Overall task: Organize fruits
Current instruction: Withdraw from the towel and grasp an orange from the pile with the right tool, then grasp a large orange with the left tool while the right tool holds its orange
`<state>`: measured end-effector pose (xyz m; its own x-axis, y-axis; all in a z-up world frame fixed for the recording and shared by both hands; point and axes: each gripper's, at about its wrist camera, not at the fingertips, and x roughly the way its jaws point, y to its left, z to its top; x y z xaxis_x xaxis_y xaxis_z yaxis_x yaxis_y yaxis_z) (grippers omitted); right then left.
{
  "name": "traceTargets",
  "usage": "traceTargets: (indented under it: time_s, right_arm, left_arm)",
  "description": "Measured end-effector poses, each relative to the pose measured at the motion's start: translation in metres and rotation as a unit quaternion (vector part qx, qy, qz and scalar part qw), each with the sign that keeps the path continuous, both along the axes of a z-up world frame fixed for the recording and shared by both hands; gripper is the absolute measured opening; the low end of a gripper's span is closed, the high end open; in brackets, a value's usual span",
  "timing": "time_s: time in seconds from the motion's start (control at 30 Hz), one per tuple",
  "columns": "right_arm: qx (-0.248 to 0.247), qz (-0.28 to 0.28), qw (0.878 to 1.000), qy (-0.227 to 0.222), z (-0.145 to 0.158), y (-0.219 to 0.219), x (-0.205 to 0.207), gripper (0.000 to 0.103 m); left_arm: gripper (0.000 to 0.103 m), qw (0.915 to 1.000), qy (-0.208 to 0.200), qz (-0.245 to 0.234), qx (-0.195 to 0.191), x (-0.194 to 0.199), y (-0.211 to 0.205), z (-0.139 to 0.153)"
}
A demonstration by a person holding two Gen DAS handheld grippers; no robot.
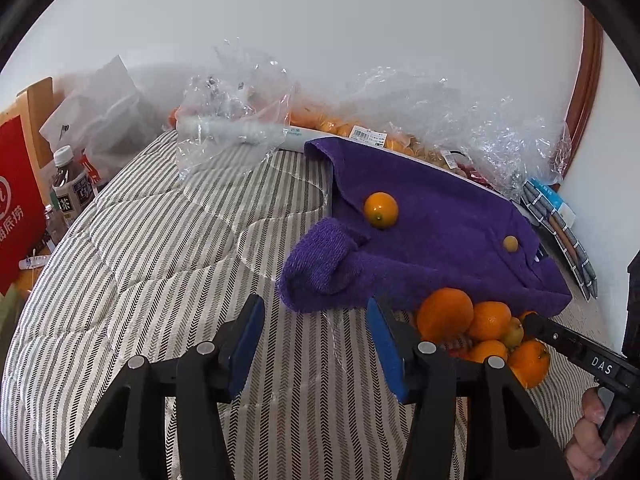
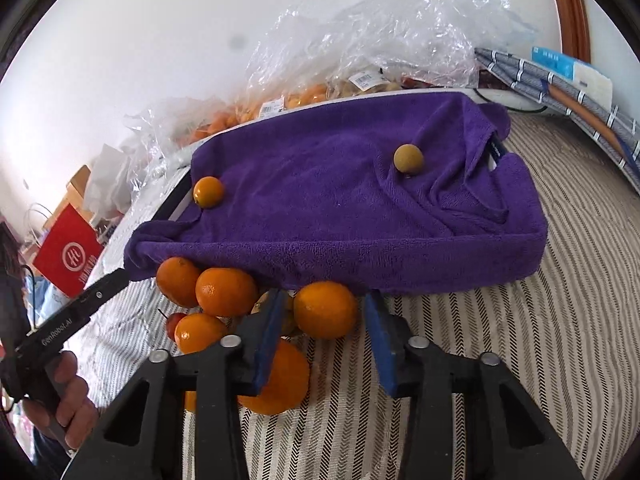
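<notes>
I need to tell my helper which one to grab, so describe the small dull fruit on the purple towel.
Find the purple towel draped over a raised flat base on the striped cloth. Two small fruits sit on top; take the yellowish-brown fruit near the towel's folded right end, duller than the glossy orange fruit at the left.

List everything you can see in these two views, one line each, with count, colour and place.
towel: one, purple, mid-scene on the cover
oranges: at least five, orange, heaped against the towel's front edge
small orange: one, orange, on the towel's left part
small round fruit: one, yellow-brown, on the towel's right part
plastic bags: several, clear, behind the towel
cover: one, grey-and-white striped, under everything
left tool: one, black with blue pads, open, empty
right tool: one, black with blue pads, open around an orange
</notes>
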<state>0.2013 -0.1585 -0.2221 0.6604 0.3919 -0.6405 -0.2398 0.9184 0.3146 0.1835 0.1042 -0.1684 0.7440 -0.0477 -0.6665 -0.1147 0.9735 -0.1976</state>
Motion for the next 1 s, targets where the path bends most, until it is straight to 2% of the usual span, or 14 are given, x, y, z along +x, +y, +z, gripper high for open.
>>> traceTargets:
  time_s: [0.03, 0.17, 0.37, 0.5, 0.8, 0.87, 1.0]
  right_arm:
    - [0.003, -0.001, 1.0, 0.002, 0.0, -0.002, 0.001, 0.034]
    - [0.005, -0.007, 1.0, -0.001, 0.0, -0.008, -0.002, 0.033]
    - [-0.046, -0.044, 0.998, -0.031, 0.009, -0.024, -0.024, 0.033]
    - [-0.073, -0.041, 0.996, -0.025, 0.003, -0.023, -0.029, 0.033]
    - [-0.07, -0.04, 0.997, -0.016, -0.005, -0.019, -0.021, 0.034]
    - [-0.073, -0.045, 0.996, -0.019, -0.005, -0.017, -0.022, 0.034]
    - [-0.077, -0.043, 0.996, -0.027, -0.004, -0.015, -0.026, 0.034]
  left_arm:
    - [0.051, 1.0, 0.0, -0.001, -0.002, 0.0, 0.0, 0.0]
    - [0.051, 1.0, -0.001, -0.001, -0.004, -0.001, 0.0, 0.0]
    - [0.051, 1.0, 0.003, -0.005, -0.007, -0.001, -0.001, 0.0]
    - [0.051, 1.0, 0.003, -0.007, -0.007, -0.001, -0.002, 0.0]
    - [0.051, 0.9999, 0.01, -0.011, -0.004, 0.001, -0.004, -0.001]
    - [0.051, 0.9998, 0.009, -0.019, -0.006, 0.001, -0.004, -0.001]
    - [0.051, 0.9976, 0.0, -0.059, -0.038, -0.001, -0.008, 0.003]
